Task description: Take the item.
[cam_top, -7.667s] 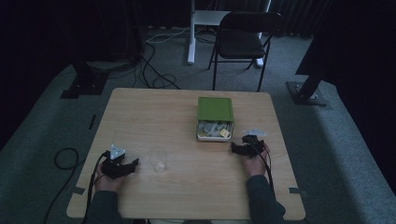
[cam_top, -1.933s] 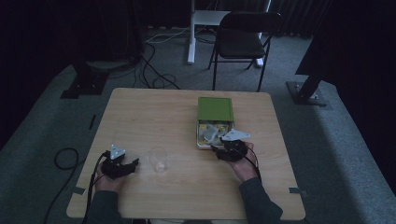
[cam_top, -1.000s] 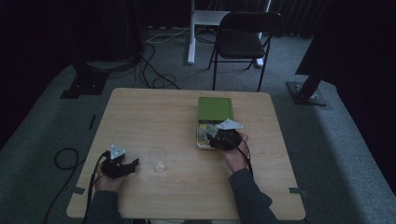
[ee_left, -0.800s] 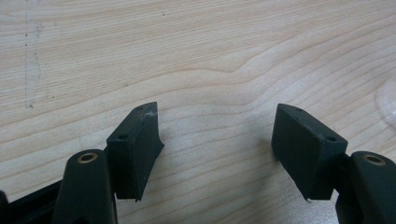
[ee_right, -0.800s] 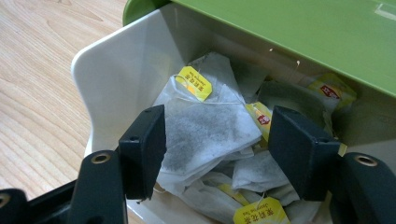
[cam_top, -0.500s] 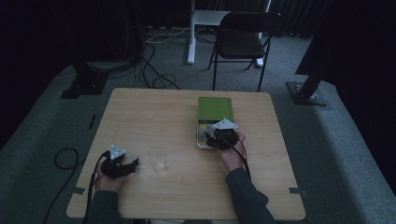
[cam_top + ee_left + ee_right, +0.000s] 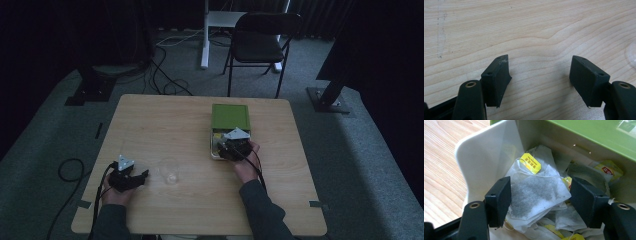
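We work at a pale wooden table (image 7: 165, 125) with a smooth, visibly grained top. Near its far right corner sits a tea box (image 7: 215, 145), white card inside with a flat green lid (image 7: 230, 116) folded back toward the far edge. Our right gripper (image 7: 540, 200) hangs over the open box, its black jaws wide with nothing pressed between them; they have just been opening further. Between the pads lies a tea bag (image 7: 536, 192), a thin, soft paper pouch with dark leaf showing through, a fine string and a small yellow tag (image 7: 531, 163). It rests on top of a loose heap of similar bags in the near end of the box.

The risk, as we judge it, is that closing here pinches two or three pouches at once, or snags a neighbour's string so extra bags trail out. The paper is flimsy and could tear under a hard squeeze. The light box could also slide or tip if a jaw catches its wall.

Our left gripper (image 7: 540, 75) rests near the table's near left corner, jaws wide and empty, just beside a clear glass cup (image 7: 169, 171).
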A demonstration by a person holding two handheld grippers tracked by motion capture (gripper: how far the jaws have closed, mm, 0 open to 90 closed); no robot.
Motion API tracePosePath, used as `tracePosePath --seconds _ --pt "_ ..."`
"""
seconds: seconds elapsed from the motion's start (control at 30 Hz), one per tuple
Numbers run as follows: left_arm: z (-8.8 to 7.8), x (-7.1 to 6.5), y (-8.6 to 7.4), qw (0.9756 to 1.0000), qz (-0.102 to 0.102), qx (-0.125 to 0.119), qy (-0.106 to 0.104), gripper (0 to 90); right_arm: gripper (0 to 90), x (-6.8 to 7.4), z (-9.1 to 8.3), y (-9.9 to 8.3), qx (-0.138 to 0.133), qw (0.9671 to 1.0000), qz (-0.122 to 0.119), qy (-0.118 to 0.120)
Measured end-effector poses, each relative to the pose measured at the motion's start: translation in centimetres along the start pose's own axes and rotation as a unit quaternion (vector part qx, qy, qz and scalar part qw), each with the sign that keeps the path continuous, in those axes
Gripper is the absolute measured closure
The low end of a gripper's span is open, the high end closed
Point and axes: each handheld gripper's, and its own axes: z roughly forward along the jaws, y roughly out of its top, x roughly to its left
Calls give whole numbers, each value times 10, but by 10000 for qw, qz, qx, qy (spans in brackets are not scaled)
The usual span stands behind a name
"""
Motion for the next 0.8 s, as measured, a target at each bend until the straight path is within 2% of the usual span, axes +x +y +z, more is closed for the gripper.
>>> tracePosePath --seconds 0.3,0.43,0.53,0.63,0.8 --pt "0 0 0 10000 0 -1 1 335 338 1 5 -2 104 9999 -55 -87" --pt "0 0 0 10000 0 -1 0 335 448 1 4 -3 100 9999 -47 -113" --pt "0 0 0 10000 0 -1 0 335 477 0 3 -3 90 9999 -36 -129" --pt "0 0 0 10000 0 -1 0 335 625 -2 -4 -5 -1 10000 6 -97" --pt "0 0 0 10000 1 -1 0 335 747 -7 -8 -6 -7 10000 54 -36"
